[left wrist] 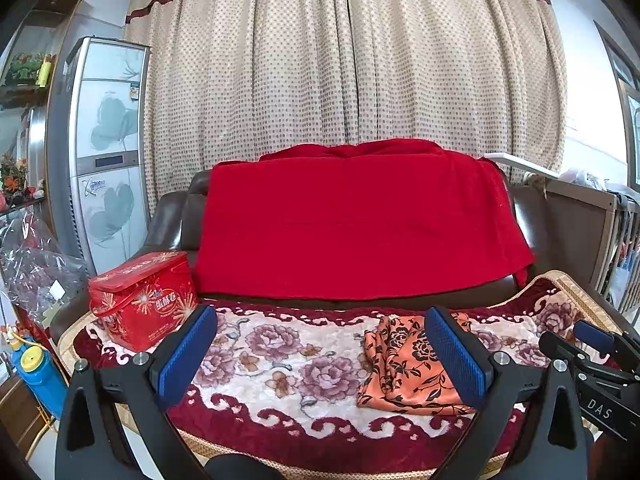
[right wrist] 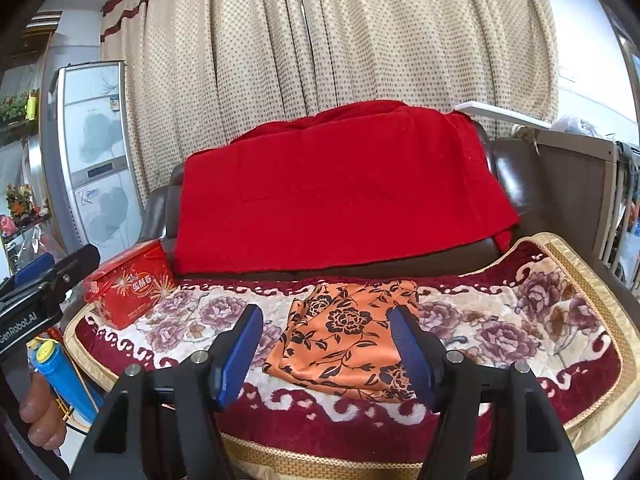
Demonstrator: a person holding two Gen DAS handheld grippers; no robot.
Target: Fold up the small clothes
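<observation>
A small orange garment with a black flower print lies loosely bunched on the floral blanket that covers the sofa seat. In the right wrist view the garment lies just ahead, between the fingers. My left gripper is open and empty, above the blanket's front edge, left of the garment. My right gripper is open and empty, held in front of the garment. The right gripper also shows at the right edge of the left wrist view. The left gripper shows at the left edge of the right wrist view.
A red tin box stands on the blanket's left end. A red cloth hangs over the dark sofa back. A blue and yellow bottle stands at the left, off the sofa. A wooden crib is at the right.
</observation>
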